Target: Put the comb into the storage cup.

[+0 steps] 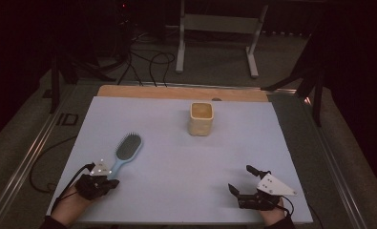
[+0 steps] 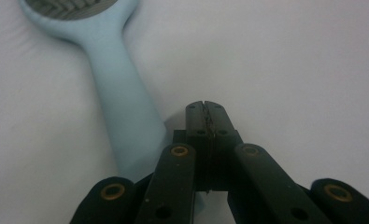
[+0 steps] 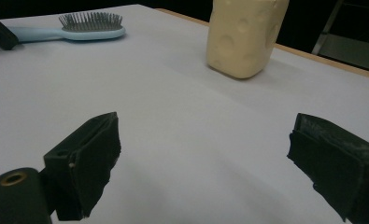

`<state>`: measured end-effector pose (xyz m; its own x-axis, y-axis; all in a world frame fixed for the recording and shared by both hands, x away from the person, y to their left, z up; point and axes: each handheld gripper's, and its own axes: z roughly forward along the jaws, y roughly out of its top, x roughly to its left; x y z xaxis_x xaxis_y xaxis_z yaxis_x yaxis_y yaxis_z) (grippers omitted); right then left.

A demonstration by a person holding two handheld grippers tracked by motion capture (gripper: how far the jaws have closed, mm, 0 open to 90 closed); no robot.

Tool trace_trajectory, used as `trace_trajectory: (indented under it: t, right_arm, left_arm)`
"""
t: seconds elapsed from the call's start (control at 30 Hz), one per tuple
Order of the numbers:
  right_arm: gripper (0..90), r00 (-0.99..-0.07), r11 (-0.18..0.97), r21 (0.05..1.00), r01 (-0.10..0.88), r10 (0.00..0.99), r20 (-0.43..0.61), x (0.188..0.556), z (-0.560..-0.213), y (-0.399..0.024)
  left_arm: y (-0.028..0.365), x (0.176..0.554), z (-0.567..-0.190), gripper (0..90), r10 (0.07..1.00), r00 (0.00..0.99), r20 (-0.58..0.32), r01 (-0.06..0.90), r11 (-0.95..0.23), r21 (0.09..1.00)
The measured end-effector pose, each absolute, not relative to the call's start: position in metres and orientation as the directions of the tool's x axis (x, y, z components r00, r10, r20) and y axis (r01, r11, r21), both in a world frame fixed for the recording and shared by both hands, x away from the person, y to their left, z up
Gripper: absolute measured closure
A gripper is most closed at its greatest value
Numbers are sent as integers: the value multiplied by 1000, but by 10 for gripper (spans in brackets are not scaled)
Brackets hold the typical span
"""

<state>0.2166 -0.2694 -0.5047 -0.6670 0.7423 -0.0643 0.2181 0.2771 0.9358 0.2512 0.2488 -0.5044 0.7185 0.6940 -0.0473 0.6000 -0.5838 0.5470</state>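
Though it looks light and stiff, the brush (image 1: pixel 127 150) near the table's (image 1: pixel 176 191) left edge suits a handle grip. Left gripper (image 2: pixel 204 108) pinched empty beside the handle; right gripper (image 3: pixel 205 163) wide.

no readable text, labels, brands, numbers or signs on anything

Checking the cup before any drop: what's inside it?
The cup stands upright; the high view shows a yellowish interior with nothing visibly sticking out. Its floor is dim and blurred, so something small could be missed.
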Motion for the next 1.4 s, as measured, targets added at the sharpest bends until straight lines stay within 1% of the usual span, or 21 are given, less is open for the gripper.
trace_trajectory:
  t: [0.13, 0.3, 0.5, 0.57, 0.83, 1.1, 1.17, 1.27, 1.4]
  right_arm:
    - [88, -665, 275, 936, 220, 744, -63, 216, -505, -270]
    - [88, -666, 276, 936, 220, 743, -62, 216, -505, -270]
    - [88, -667, 275, 936, 220, 743, -62, 216, -504, -270]
    - [88, -666, 275, 936, 219, 743, -62, 217, -505, -270]
    - [88, -665, 277, 936, 218, 744, -65, 216, -505, -269]
    - [88, -666, 274, 937, 217, 744, -63, 217, -505, -270]
    - [88, -665, 274, 937, 217, 744, -63, 217, -505, -270]
    - [88, -666, 275, 936, 218, 743, -64, 217, -505, -270]
    - [88, -666, 276, 936, 217, 743, -64, 217, -505, -270]
  left_arm:
    - [255, 252, -504, 900, 704, 709, -39, 608, -582, 541]
    - [261, 252, -502, 899, 719, 695, 3, 609, -591, 529]
    - [267, 254, -500, 900, 728, 686, -11, 618, -574, 537]
    - [266, 254, -494, 900, 720, 693, -33, 612, -563, 556]
    - [260, 255, -470, 900, 711, 702, -31, 588, -554, 589]
    - [257, 263, -452, 896, 738, 674, -30, 593, -517, 617]
    - [258, 266, -448, 859, 742, 670, -35, 596, -509, 620]
    - [259, 271, -443, 827, 743, 668, -35, 598, -509, 618]
    - [260, 277, -439, 808, 742, 670, -39, 608, -517, 602]
